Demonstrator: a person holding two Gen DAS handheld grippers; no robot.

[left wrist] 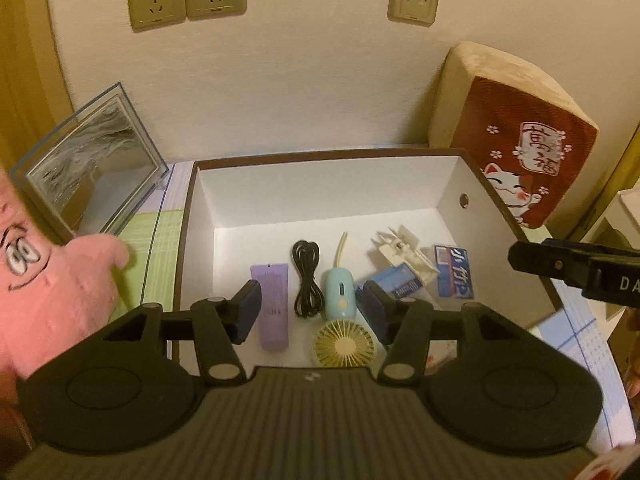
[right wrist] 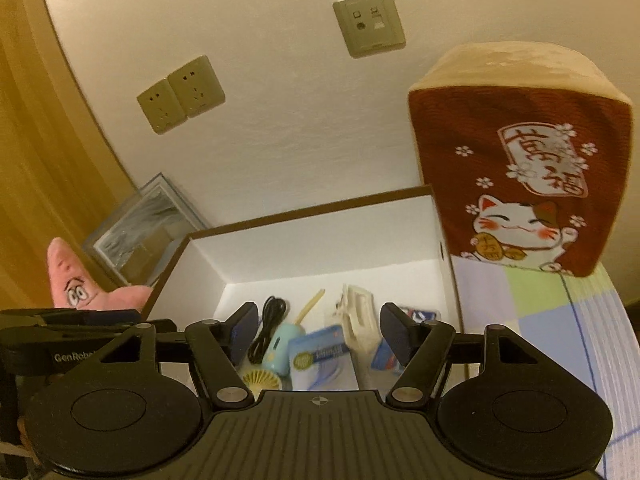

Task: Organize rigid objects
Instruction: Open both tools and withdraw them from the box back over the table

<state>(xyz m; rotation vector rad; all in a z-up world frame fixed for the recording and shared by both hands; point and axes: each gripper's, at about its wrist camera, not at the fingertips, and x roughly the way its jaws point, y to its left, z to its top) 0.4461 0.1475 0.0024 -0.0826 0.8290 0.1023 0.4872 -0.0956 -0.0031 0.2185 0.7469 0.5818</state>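
A white box with a brown rim holds a purple tube, a coiled black cable, a light blue gadget, a round yellow-green fan, a white plastic clip, a blue pack and a blue card pack. My left gripper hangs open above the box's near side, holding nothing. My right gripper is open too, over the blue pack, apart from it.
A pink star plush lies left of the box, with a glass picture frame behind it. A red cat-print cushion leans on the wall at the right. A checked cloth covers the table.
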